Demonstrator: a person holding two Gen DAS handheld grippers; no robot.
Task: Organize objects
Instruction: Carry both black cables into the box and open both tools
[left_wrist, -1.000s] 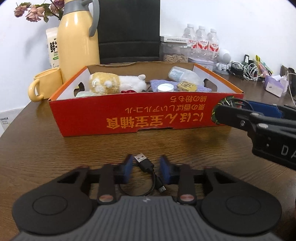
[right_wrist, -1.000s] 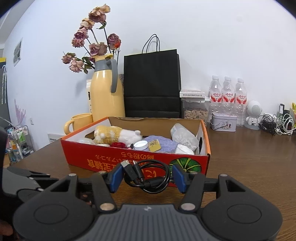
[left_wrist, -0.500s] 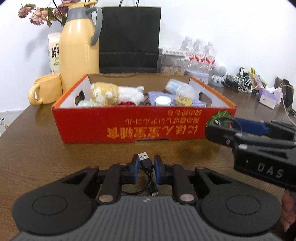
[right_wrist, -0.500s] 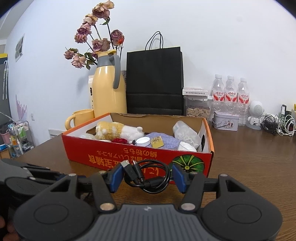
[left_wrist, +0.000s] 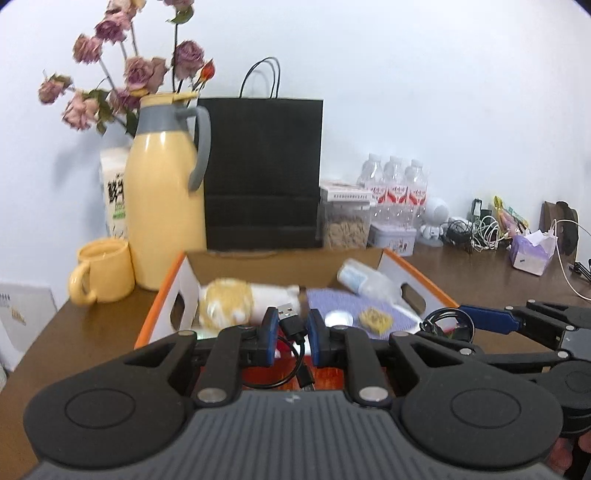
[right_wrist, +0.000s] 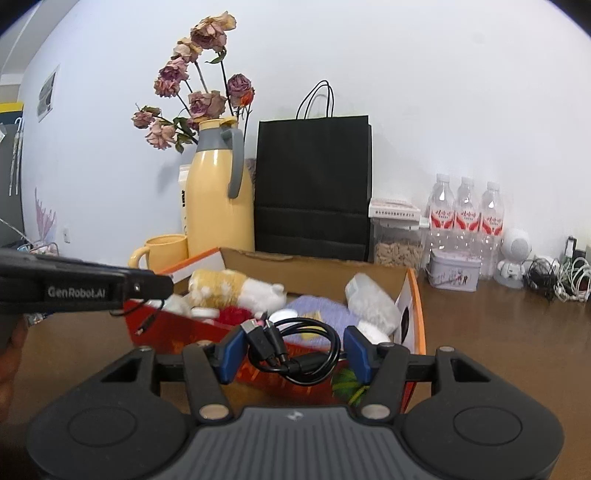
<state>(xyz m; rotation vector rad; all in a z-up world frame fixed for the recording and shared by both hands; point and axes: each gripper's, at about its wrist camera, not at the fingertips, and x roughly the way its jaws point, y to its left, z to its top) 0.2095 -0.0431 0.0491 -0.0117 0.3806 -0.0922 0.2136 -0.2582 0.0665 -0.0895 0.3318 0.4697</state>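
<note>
My left gripper (left_wrist: 290, 334) is shut on a black USB cable (left_wrist: 290, 325), held in the air at the near wall of the red cardboard box (left_wrist: 162, 310); the cable's loop hangs below the jaws. My right gripper (right_wrist: 295, 350) is shut on a second coiled black cable (right_wrist: 306, 349), held above the box's near right corner (right_wrist: 413, 291). The box holds a plush toy (left_wrist: 236, 301), a purple cloth (left_wrist: 340, 301), a plastic bag (left_wrist: 369, 282) and small items. The right gripper with its cable also shows in the left wrist view (left_wrist: 448, 325).
Behind the box stand a yellow thermos with dried roses (left_wrist: 166, 214), a yellow mug (left_wrist: 103, 271), a black paper bag (left_wrist: 262, 173), a snack jar (left_wrist: 345, 221), water bottles (left_wrist: 399, 188), a tin (left_wrist: 391, 240). Tangled cables (left_wrist: 476, 232) and a tissue box (left_wrist: 532, 253) lie at right.
My left gripper closed on the USB cable on the table and lifted it up to the box. My right gripper, still holding its cable, rose and moved closer over the box.
</note>
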